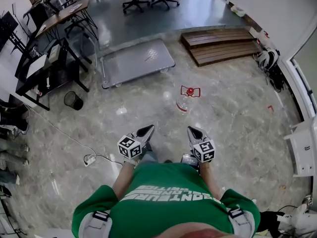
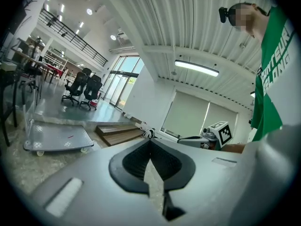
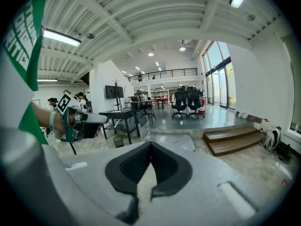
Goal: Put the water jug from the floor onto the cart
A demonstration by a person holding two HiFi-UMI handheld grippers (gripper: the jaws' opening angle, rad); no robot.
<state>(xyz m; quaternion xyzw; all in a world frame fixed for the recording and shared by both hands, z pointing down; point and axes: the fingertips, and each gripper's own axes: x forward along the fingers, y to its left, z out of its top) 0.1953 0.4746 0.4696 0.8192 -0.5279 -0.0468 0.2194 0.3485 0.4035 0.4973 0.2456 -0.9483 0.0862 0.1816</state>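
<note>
Your left hand-held gripper (image 1: pixel 147 129) and right hand-held gripper (image 1: pixel 192 130) both had their jaws together and empty, out in front of you. The water jug (image 1: pixel 184 102) sat on the floor (image 1: pixel 228 108) just ahead, well apart from the cart (image 1: pixel 133 61) beyond. Reaching, gripping, lifting and placing were all left to do
</note>
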